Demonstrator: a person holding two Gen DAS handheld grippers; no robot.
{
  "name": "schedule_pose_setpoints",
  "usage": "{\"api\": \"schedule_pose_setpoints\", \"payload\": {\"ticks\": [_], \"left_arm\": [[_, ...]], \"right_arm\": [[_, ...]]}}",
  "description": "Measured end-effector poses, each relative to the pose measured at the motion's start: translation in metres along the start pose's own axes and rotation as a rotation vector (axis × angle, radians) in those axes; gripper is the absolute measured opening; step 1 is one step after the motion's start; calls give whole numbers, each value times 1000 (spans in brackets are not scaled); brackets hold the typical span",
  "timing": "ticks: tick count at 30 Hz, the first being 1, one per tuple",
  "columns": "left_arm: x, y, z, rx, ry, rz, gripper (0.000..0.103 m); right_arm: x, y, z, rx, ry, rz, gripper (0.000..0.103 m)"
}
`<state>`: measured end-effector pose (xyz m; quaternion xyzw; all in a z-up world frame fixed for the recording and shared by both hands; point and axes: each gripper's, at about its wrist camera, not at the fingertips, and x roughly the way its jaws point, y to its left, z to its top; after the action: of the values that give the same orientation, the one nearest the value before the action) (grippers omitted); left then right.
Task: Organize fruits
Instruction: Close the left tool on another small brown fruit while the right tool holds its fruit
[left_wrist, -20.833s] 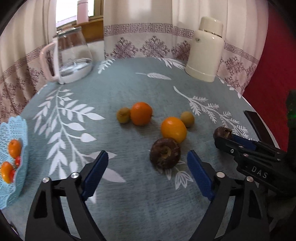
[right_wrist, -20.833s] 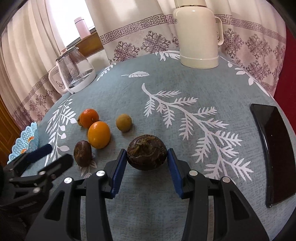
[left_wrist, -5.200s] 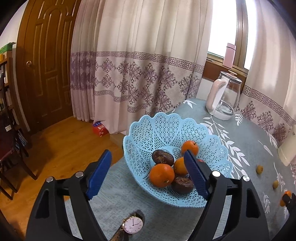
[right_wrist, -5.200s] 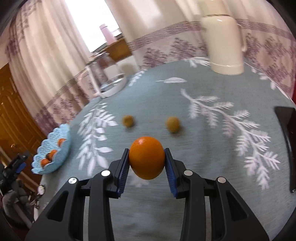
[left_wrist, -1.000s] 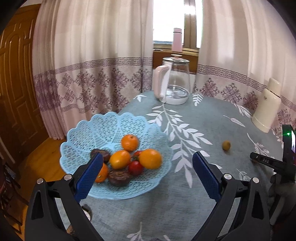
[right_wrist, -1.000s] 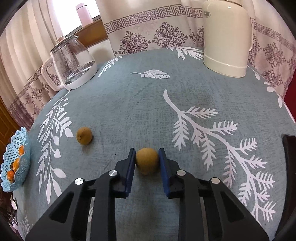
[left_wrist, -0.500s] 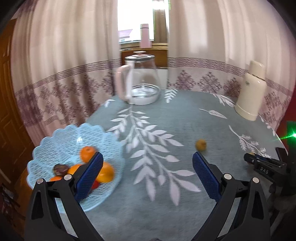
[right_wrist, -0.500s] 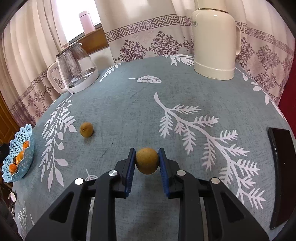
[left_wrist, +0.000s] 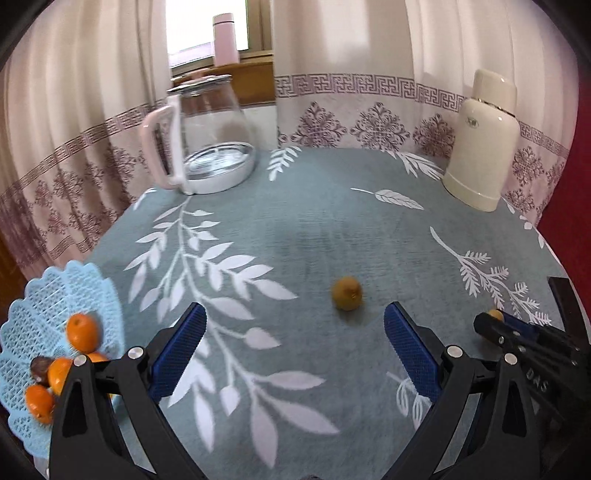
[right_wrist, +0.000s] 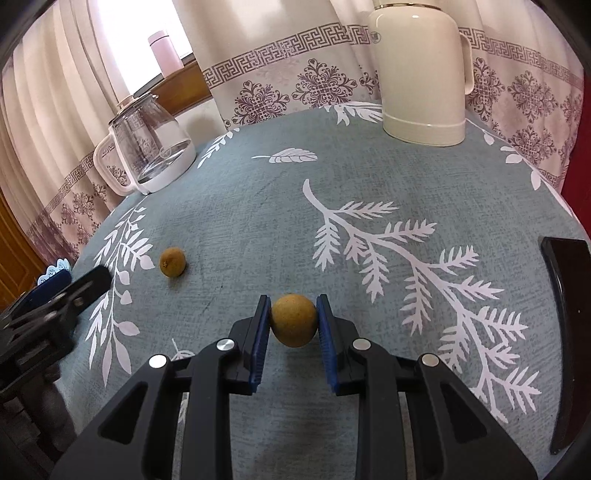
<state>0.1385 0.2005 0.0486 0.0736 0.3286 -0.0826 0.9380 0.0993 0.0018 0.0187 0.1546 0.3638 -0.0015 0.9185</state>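
The right gripper (right_wrist: 291, 325) clamped a small brown fruit (right_wrist: 293, 319); the wide-open, empty left gripper (left_wrist: 293, 349) should straddle the loose fruit (left_wrist: 346, 293) ahead.

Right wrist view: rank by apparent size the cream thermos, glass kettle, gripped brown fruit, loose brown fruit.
1. cream thermos
2. glass kettle
3. gripped brown fruit, between the right gripper pads
4. loose brown fruit

The fruits may match; the gripped one is nearer the camera.

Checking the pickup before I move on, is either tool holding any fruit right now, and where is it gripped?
The right tool grips a small brown fruit across its middle, one pad on each side. The left tool is open and empty.
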Motion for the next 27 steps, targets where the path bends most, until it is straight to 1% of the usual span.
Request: {"api": "schedule_pose_setpoints", "payload": {"ticks": [4,9,14,17,19,21,23,25,27], "left_arm": [[18,-7,4,12,23,-24,95],[42,-9,8,-10,85,-66,79],[60,-12,7,-31,129,-101,70],[67,-14,6,-33,146,-114,65],[71,-15,6,-35,155,-122,60],[73,-17,6,-36,160,-132,57],[75,-18,7,-33,159,-139,57],[75,-19,7,-29,159,-149,49],[75,-19,7,-27,159,-152,45]], "right_arm": [[1,-1,-1,2,5,0,26],[3,-1,-1,9,12,-1,26],[3,-1,-1,9,13,1,26],[4,0,-1,8,16,2,26],[4,0,-1,8,16,3,26],[4,0,-1,8,17,3,26],[4,0,-1,8,17,3,26],[5,0,-1,8,17,3,26],[5,0,-1,7,17,3,26]]}}
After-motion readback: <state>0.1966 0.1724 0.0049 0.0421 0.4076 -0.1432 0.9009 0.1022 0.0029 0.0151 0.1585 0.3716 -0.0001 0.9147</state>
